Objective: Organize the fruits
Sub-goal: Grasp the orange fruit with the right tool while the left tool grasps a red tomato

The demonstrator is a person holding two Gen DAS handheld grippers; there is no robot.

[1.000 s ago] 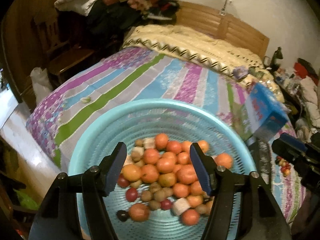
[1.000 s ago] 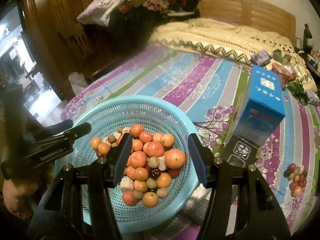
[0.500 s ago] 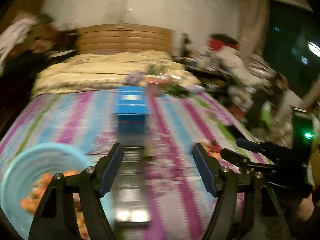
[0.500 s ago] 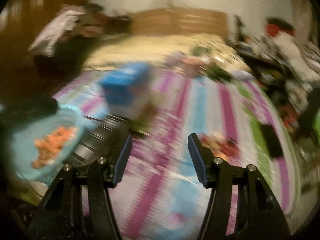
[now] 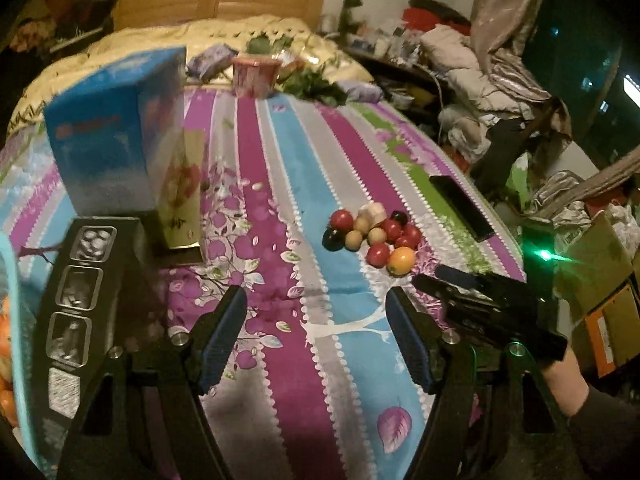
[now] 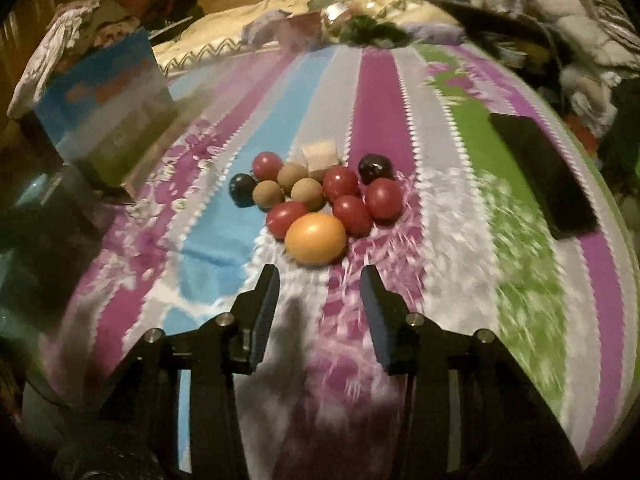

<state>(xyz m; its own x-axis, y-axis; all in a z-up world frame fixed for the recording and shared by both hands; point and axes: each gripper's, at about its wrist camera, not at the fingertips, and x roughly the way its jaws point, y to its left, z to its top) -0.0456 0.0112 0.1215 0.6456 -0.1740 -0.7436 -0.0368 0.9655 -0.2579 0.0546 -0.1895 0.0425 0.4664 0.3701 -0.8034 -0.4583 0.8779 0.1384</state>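
Observation:
A small pile of fruits lies on the striped bedspread: one orange fruit at the front, with several red, brown and dark ones and a pale cube behind. My right gripper hangs just short of the orange fruit. Its jaws are closing with nothing between them. In the left wrist view the same pile sits ahead and to the right of my left gripper, which is open and empty above the bedspread. The turquoise basket's rim shows at the far left edge.
A blue carton stands at the left, with a black compartment box in front of it. A black phone lies right of the pile near the bed's edge. The person's hand holds the right gripper. Cluttered furniture lines the right wall.
Both views have swung right, from the basket of fruits to the small pile on the bedspread. The right jaws stand narrower than before. The right gripper has come down close to the orange fruit.

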